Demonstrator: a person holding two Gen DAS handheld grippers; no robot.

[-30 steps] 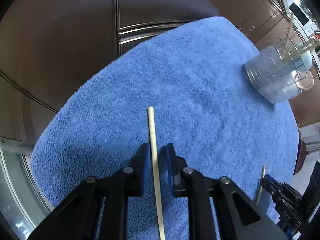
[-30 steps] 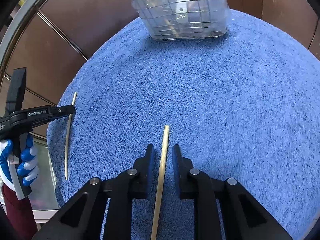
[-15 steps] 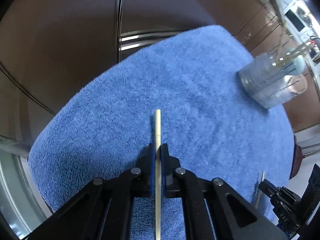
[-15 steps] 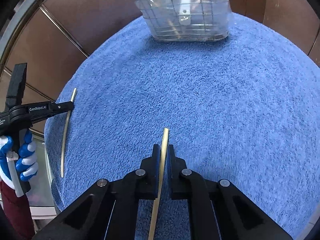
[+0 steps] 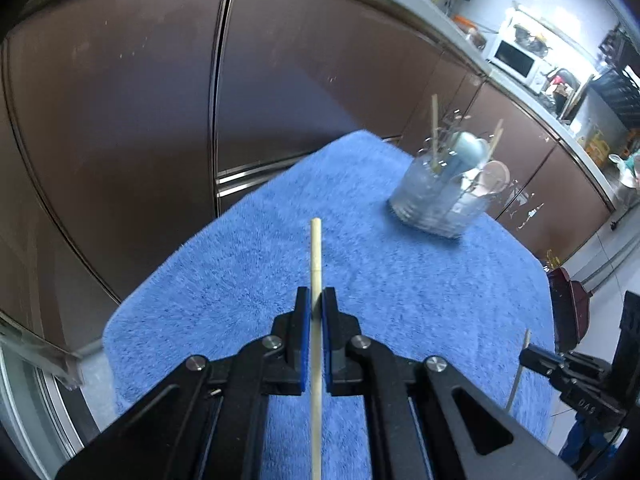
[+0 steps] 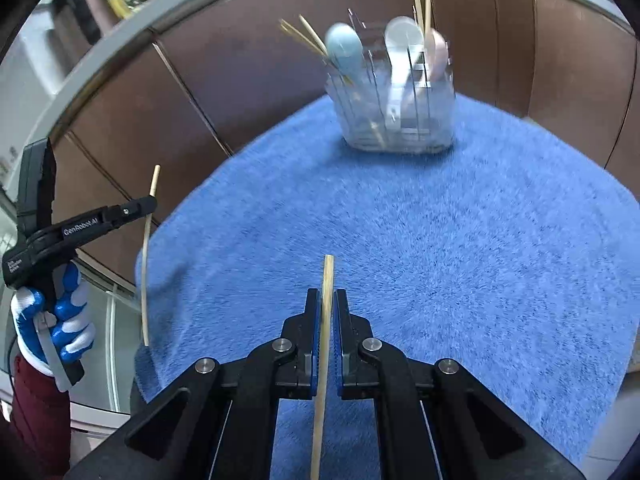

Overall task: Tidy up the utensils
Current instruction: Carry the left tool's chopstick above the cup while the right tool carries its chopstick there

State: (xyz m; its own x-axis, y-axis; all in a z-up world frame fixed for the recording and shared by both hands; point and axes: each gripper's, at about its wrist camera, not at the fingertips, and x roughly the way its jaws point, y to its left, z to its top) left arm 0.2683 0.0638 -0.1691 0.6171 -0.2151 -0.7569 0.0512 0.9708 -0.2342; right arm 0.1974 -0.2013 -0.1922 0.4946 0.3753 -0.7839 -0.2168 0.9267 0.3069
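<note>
My left gripper is shut on a pale wooden chopstick and holds it above the blue towel. My right gripper is shut on a second chopstick, also lifted off the towel. Seen from the right wrist, the left gripper holds its chopstick at the towel's left edge. The clear utensil holder stands at the far side with spoons and several chopsticks in it; from the left wrist the holder sits at the right.
Brown cabinet doors rise behind the towel. A counter with a microwave runs along the back right. A blue-and-white gloved hand with a dark red sleeve grips the left tool. A dark red object sits beyond the towel's right edge.
Both grippers closed on the chopsticks that lay between their fingers and lifted them off the towel. Both views tilted up, bringing the holder and cabinets further into sight.
</note>
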